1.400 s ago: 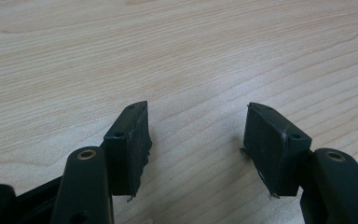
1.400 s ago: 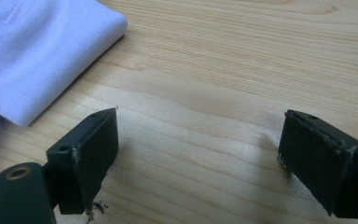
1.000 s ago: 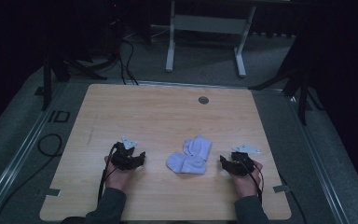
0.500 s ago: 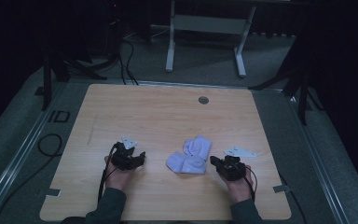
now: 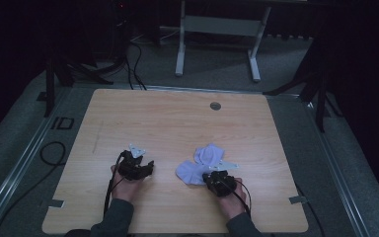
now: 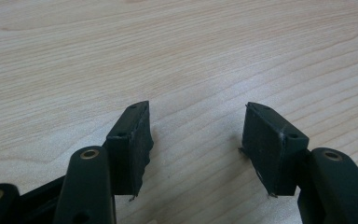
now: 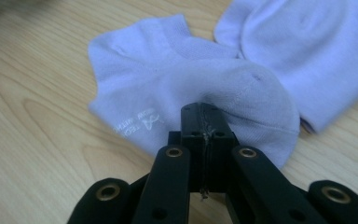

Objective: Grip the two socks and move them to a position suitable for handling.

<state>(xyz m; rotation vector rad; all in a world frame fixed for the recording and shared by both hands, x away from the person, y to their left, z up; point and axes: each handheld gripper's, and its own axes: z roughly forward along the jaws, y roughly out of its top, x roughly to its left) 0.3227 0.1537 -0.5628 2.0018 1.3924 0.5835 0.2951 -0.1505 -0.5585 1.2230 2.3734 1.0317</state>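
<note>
Two pale lilac ankle socks lie on the wooden table (image 5: 168, 123), right of centre near the front. The nearer sock (image 5: 188, 172) (image 7: 158, 79) has small white lettering, and the second sock (image 5: 210, 154) (image 7: 307, 51) overlaps it behind. My right gripper (image 5: 213, 177) (image 7: 205, 109) is shut, its tip pinching the puckered near edge of the lettered sock. My left gripper (image 5: 146, 168) (image 6: 198, 108) rests low over bare wood to the left, open, with nothing between its fingers.
A round grommet (image 5: 215, 105) sits near the table's far edge. Tape tabs (image 5: 296, 199) mark the front corners. A white desk frame (image 5: 217, 29) stands beyond the table, and cables (image 5: 49, 150) lie on the floor at the left.
My right gripper has moved left from the table's right side onto the near edge of the socks. The left gripper has stayed where it was.
</note>
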